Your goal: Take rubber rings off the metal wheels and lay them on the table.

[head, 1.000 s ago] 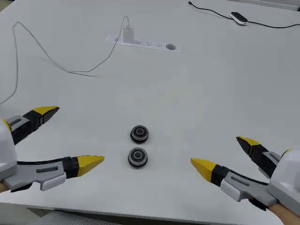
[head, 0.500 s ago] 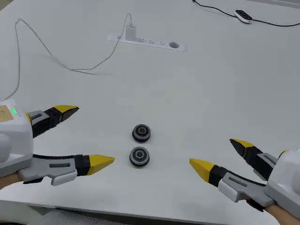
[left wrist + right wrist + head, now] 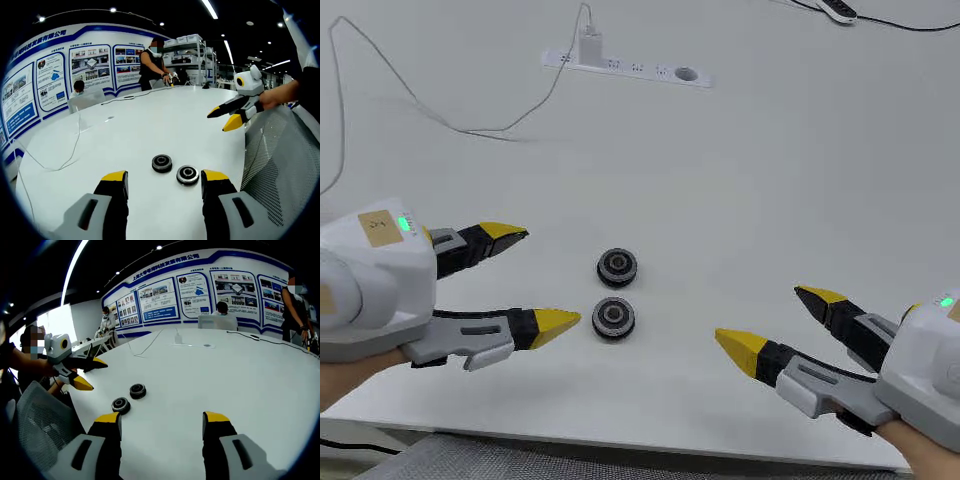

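Update: the left hand-held gripper [image 3: 553, 277] has closed in on the two metal wheels [image 3: 613, 318] over the last second. Its jaws are spread wide and empty, the lower tip just beside the near wheel but not touching, while the right hand-held gripper [image 3: 757, 312] sits well off to the right, also spread and holding nothing. Wheels sit close together mid-desk [image 3: 770, 180], not touching, dark rubber rings [image 3: 601, 268] apparently still on both, none laid out. Reads as approach only, no grab made; likely needs one side pinning a wheel while the other peels.
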Demonstrator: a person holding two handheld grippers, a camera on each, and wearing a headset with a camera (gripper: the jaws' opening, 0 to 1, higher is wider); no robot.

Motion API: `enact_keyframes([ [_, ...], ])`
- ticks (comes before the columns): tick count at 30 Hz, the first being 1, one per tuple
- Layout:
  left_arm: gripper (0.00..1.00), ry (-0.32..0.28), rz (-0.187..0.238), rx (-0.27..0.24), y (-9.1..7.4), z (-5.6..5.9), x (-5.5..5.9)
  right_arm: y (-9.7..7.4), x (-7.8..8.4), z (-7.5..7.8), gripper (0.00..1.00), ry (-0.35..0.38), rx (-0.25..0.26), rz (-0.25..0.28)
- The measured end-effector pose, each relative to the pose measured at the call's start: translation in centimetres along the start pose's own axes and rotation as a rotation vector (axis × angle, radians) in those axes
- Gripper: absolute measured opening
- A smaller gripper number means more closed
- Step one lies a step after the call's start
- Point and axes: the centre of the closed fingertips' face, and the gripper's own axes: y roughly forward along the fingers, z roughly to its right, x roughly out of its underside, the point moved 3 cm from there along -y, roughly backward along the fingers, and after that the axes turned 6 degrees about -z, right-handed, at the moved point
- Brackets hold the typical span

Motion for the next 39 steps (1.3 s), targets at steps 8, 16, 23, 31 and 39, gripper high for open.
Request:
enact_keyframes([
  [8,0.47,0.003,-0.004,0.041,1.5,0.6,0.1,0.4,0.2,-0.3,0.65,0.008,-0.013,-0.011],
  [16,0.37,0.028,-0.022,0.089,2.7,1.6,0.2,0.6,0.3,-0.5,0.63,0.021,-0.026,-0.018],
  [23,0.31,0.049,-0.044,0.126,3.8,2.4,0.7,0.8,0.5,-0.8,0.63,0.027,-0.037,-0.03],
  [31,0.25,0.07,-0.069,0.155,4.6,2.9,1.3,0.9,0.8,-0.9,0.62,0.036,-0.044,-0.042],
  [39,0.19,0.077,-0.078,0.169,5.0,3.4,1.2,1.2,0.9,-1.0,0.62,0.048,-0.051,-0.046],
])
